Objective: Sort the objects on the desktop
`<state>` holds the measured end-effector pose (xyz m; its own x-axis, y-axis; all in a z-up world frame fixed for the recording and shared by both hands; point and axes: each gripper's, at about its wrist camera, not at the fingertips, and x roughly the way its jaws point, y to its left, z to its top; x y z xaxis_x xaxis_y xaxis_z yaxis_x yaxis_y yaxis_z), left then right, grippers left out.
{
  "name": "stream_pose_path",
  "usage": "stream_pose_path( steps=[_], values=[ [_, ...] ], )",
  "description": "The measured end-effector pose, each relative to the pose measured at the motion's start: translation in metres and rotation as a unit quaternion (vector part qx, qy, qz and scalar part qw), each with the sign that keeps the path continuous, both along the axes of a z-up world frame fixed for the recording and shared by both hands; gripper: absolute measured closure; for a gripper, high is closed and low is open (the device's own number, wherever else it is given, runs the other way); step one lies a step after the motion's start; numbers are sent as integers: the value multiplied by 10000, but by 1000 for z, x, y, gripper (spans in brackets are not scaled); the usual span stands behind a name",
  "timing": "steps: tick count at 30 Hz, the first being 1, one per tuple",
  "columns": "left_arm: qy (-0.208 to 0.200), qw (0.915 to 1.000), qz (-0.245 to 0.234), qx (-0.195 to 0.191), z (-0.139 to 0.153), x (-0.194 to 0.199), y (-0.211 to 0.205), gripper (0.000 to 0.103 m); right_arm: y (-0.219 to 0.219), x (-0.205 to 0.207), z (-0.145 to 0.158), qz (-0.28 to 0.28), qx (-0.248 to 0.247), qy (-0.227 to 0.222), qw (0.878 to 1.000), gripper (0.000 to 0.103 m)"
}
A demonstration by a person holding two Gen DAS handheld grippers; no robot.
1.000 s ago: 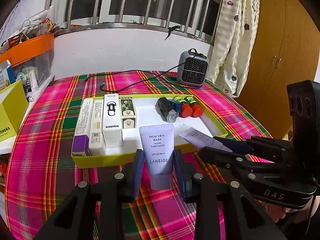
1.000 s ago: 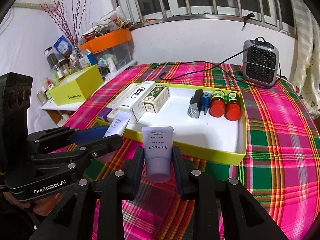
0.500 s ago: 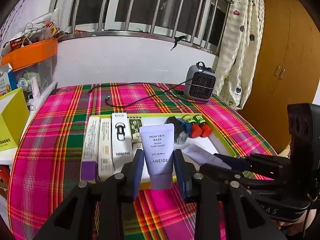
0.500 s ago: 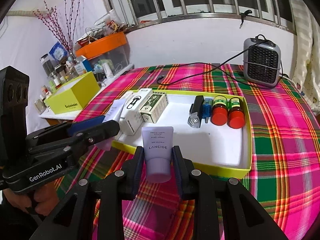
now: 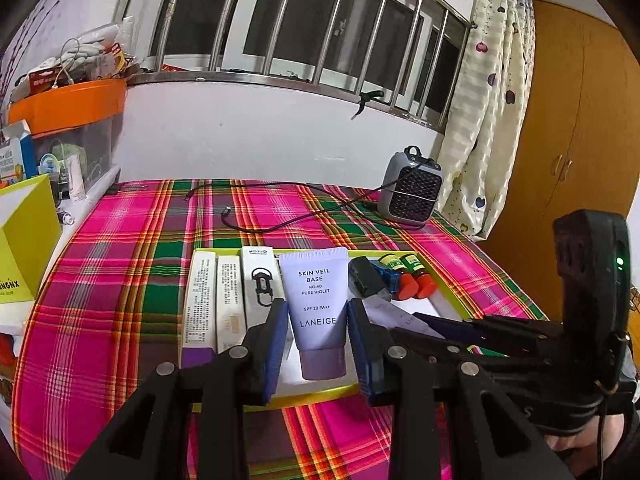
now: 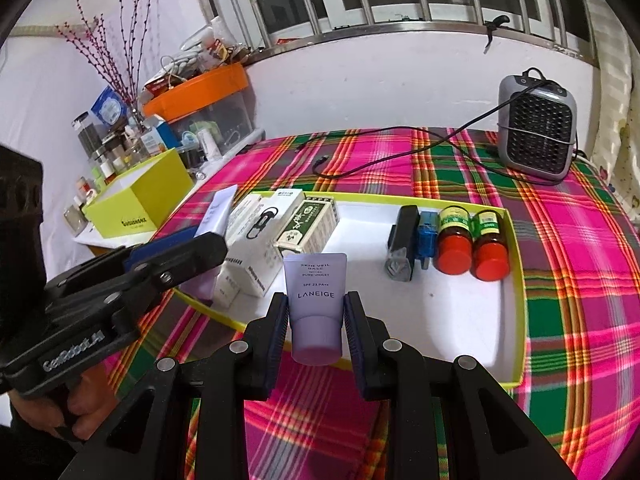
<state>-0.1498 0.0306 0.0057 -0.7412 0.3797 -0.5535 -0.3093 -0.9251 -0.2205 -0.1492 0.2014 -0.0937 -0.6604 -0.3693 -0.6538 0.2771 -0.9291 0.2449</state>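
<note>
Each hand-held gripper pinches a tube of its own. The left hand-held gripper (image 5: 318,344) has its pads pressed on the sides of a lilac tube (image 5: 318,308), low on the body just above the cap. The right hand-held gripper (image 6: 316,322) clamps a second lilac tube (image 6: 315,300) the same way.

Both tubes stand lengthwise along the fingers, cap end back toward the hand, flat crimped end pointing forward and away, printed face up to the camera.

Taking the yellow-edged tray (image 6: 516,320) as the landmark: both tubes hang over its near edge, above the white floor. In the tray, white boxes (image 6: 260,248) lie at the left, and a black piece (image 6: 402,248) and two red-capped bottles (image 6: 454,240) at the far right.

A second ago the tubes were short of the tray, over the checked cloth of the desk (image 6: 580,240); both hand-held grippers have since carried them forward past its near edge, grips unchanged.
</note>
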Motion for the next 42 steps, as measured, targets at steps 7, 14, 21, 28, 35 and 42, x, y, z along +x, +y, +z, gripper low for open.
stream_pose_path(
  steps=[7, 14, 21, 28, 35, 42],
  values=[
    [23, 9999, 83, 93, 1, -1, -11, 72, -3, -19, -5, -131, -97, -110, 9998, 74],
    [37, 9998, 117, 149, 1, 1, -16, 72, -2, -38, -7, -300, -245, -205, 9990, 74],
    [35, 9997, 159, 187, 0, 2, -21, 72, -4, -58, -7, -478, -435, -283, 9975, 74],
    [32, 9996, 178, 232, 1, 3, -24, 72, -4, -78, -11, -698, -787, -455, 9934, 74],
    [23, 9995, 183, 263, 1, 3, -26, 72, -2, -90, -20, -948, -928, -671, 9889, 74],
    [13, 9995, 181, 266, 1, 3, -26, 72, -3, -101, -30, -1066, -992, -842, 9858, 73]
  ],
)
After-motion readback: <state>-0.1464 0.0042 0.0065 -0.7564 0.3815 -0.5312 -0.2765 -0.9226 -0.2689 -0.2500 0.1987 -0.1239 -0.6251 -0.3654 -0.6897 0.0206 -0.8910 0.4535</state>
